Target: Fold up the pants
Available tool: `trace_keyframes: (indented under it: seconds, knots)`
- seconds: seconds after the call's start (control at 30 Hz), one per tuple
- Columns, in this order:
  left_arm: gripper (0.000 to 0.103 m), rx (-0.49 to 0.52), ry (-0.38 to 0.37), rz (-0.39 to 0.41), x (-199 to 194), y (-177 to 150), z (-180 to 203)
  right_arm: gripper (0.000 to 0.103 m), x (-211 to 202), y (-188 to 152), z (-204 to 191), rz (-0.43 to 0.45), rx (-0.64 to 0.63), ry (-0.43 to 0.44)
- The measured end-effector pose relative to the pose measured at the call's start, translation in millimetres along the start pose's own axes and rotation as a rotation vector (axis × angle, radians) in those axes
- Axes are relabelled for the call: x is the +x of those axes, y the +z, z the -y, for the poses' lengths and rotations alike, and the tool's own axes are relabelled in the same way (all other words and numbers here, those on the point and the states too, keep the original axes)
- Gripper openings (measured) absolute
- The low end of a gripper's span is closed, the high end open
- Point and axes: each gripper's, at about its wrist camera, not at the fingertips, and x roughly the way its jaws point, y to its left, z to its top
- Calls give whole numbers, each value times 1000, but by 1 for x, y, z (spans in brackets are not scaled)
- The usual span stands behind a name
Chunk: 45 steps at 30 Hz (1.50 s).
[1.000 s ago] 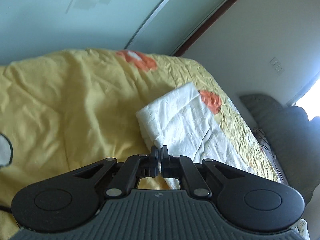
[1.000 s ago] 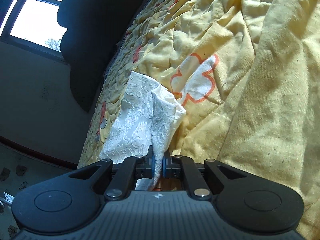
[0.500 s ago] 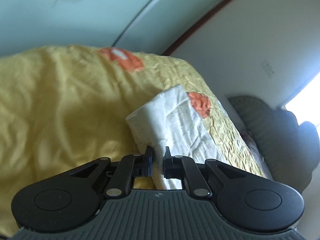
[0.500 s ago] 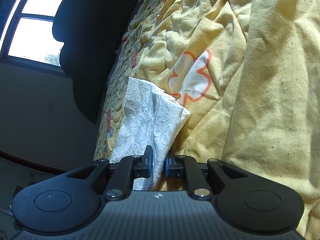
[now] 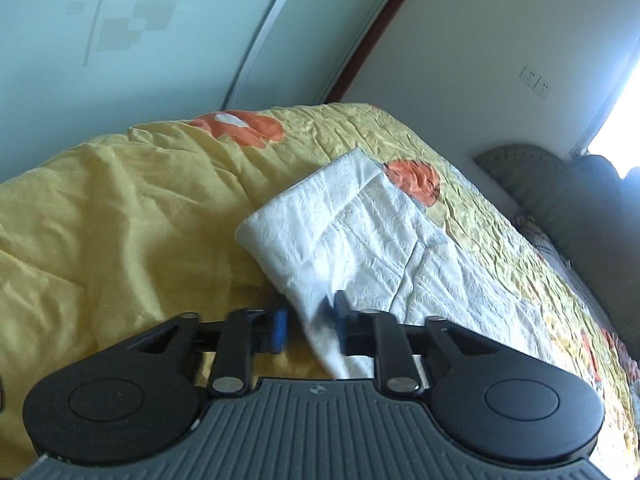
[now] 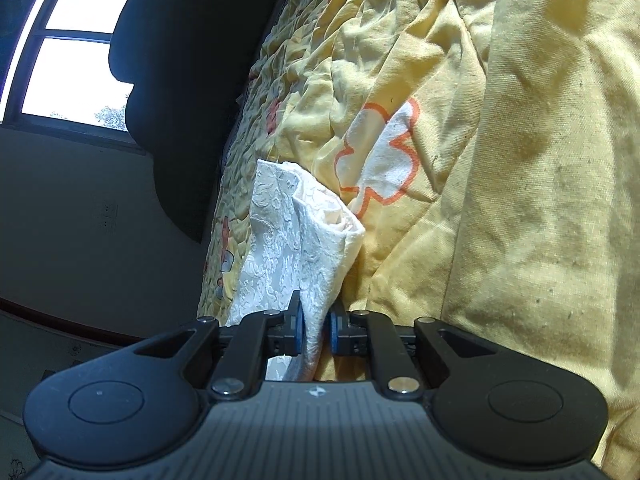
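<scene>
In the left wrist view, the black two-finger left gripper [image 5: 310, 322] has its jaws spread apart, a clear gap between the blue pads [image 5: 280, 330]; a corner of the white textured fabric pants [image 5: 360, 248] lies in that gap beside the right pad, unclamped. The pants lie folded on the crumpled yellow bedspread with orange patches [image 5: 120, 216], a fold along their upper left edge. Beyond the bed stand a pale wall with a socket plate [image 5: 536, 80] and a grey padded headboard [image 5: 560, 200]. In the right wrist view, the black right gripper [image 6: 314, 332] also has its jaws parted, with an edge of the white pants [image 6: 288, 248] hanging loosely between the pads. The pants rest against the yellow bedspread [image 6: 520, 200], near a white flower print outlined in orange [image 6: 380, 156]. A bright window [image 6: 68, 60] lies at left.
</scene>
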Motion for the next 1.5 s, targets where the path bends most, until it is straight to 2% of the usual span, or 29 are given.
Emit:
trace_keyframes:
  seconds: [0.07,0.13,0.2,0.27,0.33,0.4,0.47,0.53,0.6,0.63,0.7,0.73,0.77,0.87,0.93,0.97,1.03,1.13,1.23,1.27,1.33,1.37,1.43,1.5]
  knots:
    - [52,-4,7,-6,-16,4,-4,19,-21,4,-7,85,-47,-41]
    - [65,25,46,65,-35,9,-2,26,-49,9,-20,233,-157,-82]
    - [68,100,49,149,-56,10,11,41,-64,20,-39,314,-282,-98]
    - [70,175,16,212,-66,12,34,76,-57,38,-58,276,-353,-77]
    - [83,247,-69,238,-65,7,68,81,-31,56,-75,186,-405,-77]
    - [94,325,-174,220,-47,-8,105,81,1,70,-87,115,-462,-103]
    - [94,416,-234,174,-24,-30,138,80,39,75,-96,22,-550,-147]
    - [89,520,-276,88,5,-60,172,80,83,68,-104,-63,-684,-261]
    - [88,596,-314,30,21,-86,191,80,110,59,-108,-110,-804,-328]
    - [88,623,-327,19,25,-94,197,80,117,57,-108,-126,-829,-329]
    - [90,673,-346,7,36,-111,203,79,122,51,-109,-150,-863,-274]
    - [90,691,-347,-9,41,-118,204,63,121,48,-109,-167,-870,-240]
    - [90,701,-340,-29,47,-122,203,34,123,47,-108,-176,-872,-257]
    - [91,696,-303,-101,61,-131,200,25,119,56,-106,-180,-842,-232]
    - [100,687,-323,-114,62,-129,200,20,110,71,-104,-153,-746,-165]
    - [101,693,-328,-122,62,-129,200,14,107,78,-103,-129,-718,-142]
    - [103,715,-318,-126,62,-131,204,12,117,79,-92,-146,-696,-186]
    - [103,733,-305,-126,62,-132,206,12,116,75,-86,-104,-668,-159]
    - [103,716,-316,-127,62,-130,204,19,109,77,-83,-83,-616,-154]
    - [103,712,-319,-127,62,-129,203,26,100,78,-85,-50,-593,-168]
    - [102,702,-318,-119,60,-128,202,26,76,75,-89,50,-568,-187]
    - [101,695,-304,-108,57,-128,201,27,62,71,-93,87,-561,-163]
    - [99,659,-298,-102,47,-124,202,28,36,51,-101,62,-568,-77]
    - [101,605,-376,-121,38,-114,209,31,24,21,-109,5,-624,-24]
